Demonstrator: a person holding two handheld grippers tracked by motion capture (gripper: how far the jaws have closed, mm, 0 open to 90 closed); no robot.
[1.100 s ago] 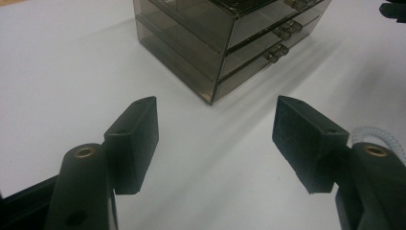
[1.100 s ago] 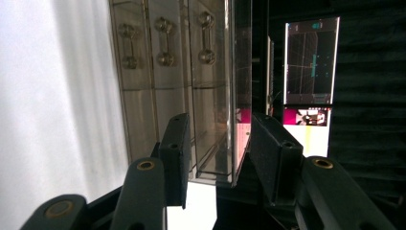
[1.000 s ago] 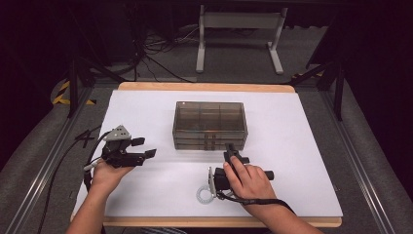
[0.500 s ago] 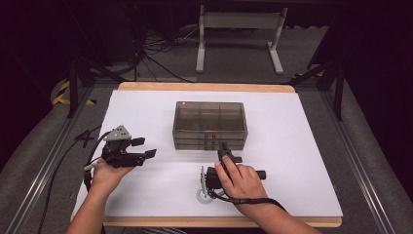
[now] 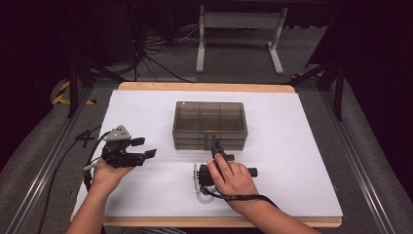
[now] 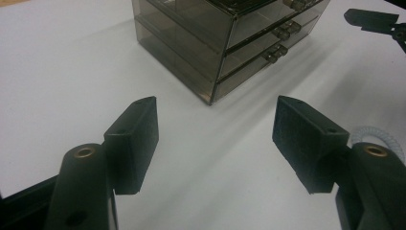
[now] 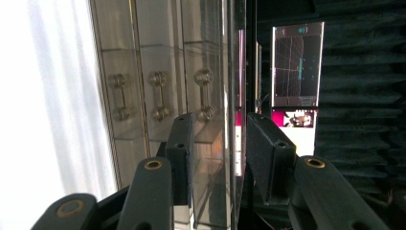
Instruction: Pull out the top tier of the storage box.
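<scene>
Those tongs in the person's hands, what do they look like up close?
Both are black. The left tongs carry a grey three-cornered plate on top and trail a dark cable. In the left gripper view their flat rectangular pads sit on rounded arms with brass-coloured pins. The right tongs have a pale coiled cable. No sleeves show.

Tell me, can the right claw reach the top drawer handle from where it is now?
Probably yes: the right claw is rolled sideways at the box front, the top handle just ahead, nothing between.
</scene>
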